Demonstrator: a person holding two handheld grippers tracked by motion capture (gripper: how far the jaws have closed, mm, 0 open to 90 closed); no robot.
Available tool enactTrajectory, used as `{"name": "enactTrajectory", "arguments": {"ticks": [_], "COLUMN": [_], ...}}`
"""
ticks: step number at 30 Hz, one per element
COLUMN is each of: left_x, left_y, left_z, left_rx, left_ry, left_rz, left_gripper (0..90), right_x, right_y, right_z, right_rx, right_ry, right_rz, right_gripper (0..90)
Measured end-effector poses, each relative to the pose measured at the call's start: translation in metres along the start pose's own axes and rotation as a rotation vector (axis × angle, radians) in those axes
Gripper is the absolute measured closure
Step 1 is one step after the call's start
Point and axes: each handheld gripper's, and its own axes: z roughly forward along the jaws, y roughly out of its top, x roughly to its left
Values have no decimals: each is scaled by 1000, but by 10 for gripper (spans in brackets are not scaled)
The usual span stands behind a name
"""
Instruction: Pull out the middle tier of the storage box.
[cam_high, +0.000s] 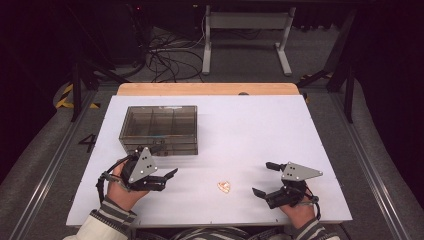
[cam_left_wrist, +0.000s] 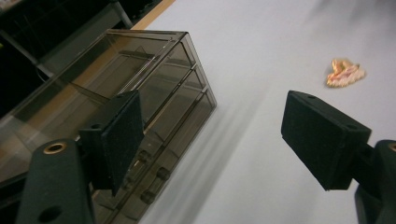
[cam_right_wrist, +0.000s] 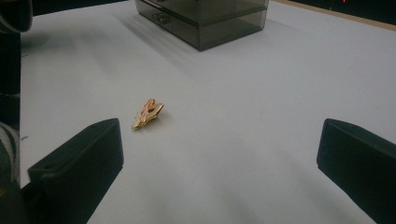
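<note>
Both tongs, left (cam_high: 167, 167) and right (cam_high: 263, 177), gape wide and empty, flanking the gold clip (cam_high: 224, 186).

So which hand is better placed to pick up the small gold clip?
Probably the right. The right tongs stand open, aimed at the gold clip across bare table. The left tongs sit by the smoky drawer box.

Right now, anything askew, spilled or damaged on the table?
Nothing stands out. The smoky clear box sits flat and shut, the small gold clip lies loose on the white table, and both grippers are open, holding nothing.
</note>
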Motion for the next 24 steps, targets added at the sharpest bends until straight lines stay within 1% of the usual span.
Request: {"name": "enactTrajectory", "arguments": {"ticks": [1,2,4,6,8,11,13,17,18,20,21,23,24], "left_x": [-1,0,1,1,2,3,3,1,0,0,1,1,1], "left_y": [0,-1,-2,-2,-2,-4,-4,-4,-5,-5,-5,-5,-5], "left_z": [-1,-2,-5,-7,-8,-8,-8,-9,-9,-11,-11,-11,-12], "left_rx": [7,5,3,-9,2,7,8,9,9,18,14,16,20], "left_ry": [8,8,1,13,18,13,18,52,59,63,66,79,84], "left_rz": [15,22,17,20,31,34,38,65,67,51,42,37,42], "left_gripper": [226,226,232,237,250,271,284,302,306,326,333,332,332], "right_x": [0,0,0,0,0,0,0,1,1,1,1,1,1], "right_y": [0,0,0,0,0,0,0,0,0,0,0,0,0], "right_z": [0,0,0,0,0,1,1,2,2,2,2,2,2], "right_rx": [0,0,1,1,1,3,5,7,6,7,8,9,8], "right_ry": [0,0,1,2,2,4,4,5,5,6,6,7,8], "right_rz": [0,0,-4,-4,-5,-4,-4,-8,-8,-8,-8,-8,-9], "right_gripper": [11,11,12,12,12,13,13,14,14,15,16,16,16]}}
